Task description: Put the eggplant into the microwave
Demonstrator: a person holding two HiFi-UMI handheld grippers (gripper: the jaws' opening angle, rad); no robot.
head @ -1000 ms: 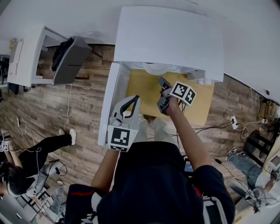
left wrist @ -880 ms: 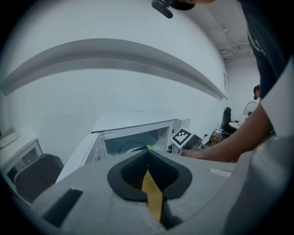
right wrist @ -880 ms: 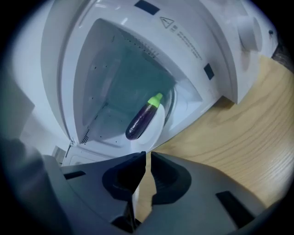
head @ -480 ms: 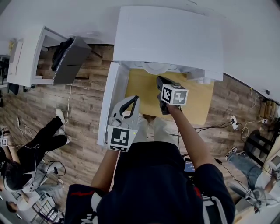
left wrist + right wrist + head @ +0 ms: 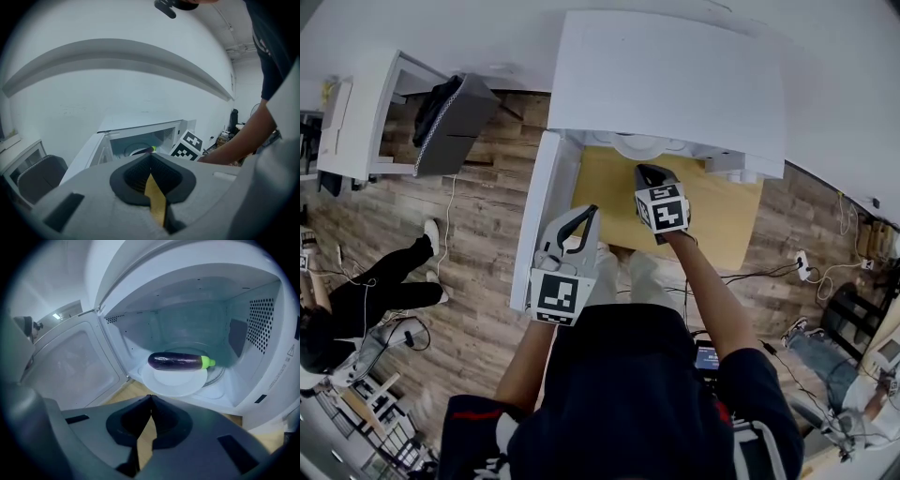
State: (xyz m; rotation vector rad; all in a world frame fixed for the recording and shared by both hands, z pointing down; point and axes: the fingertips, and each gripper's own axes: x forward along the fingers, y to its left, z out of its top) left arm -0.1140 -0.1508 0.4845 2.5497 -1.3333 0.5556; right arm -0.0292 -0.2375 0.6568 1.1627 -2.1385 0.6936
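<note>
A dark purple eggplant [image 5: 180, 361] with a green stem end lies on a white plate [image 5: 173, 379] inside the white microwave [image 5: 265, 348]. Its door [image 5: 70, 366] hangs open to the left. My right gripper [image 5: 151, 401] is just in front of the opening, shut with nothing in it, and apart from the eggplant. From the head view it [image 5: 645, 174] points into the microwave [image 5: 666, 84] over the wooden table [image 5: 722, 225]. My left gripper [image 5: 587, 214] stays back by the door [image 5: 534, 225], shut and holding nothing. The left gripper view [image 5: 151, 161] catches the eggplant's tip [image 5: 151, 149].
A grey chair with dark clothes [image 5: 450, 127] and a white cabinet [image 5: 356, 122] stand left of the table. Another person [image 5: 366, 300] is low on the wooden floor at left. Cables and a power strip [image 5: 802, 262] lie on the floor at right.
My right gripper has rolled so its marker cube now faces up, and its jaws have come together. The left gripper has not moved. The person on the floor has shifted.
</note>
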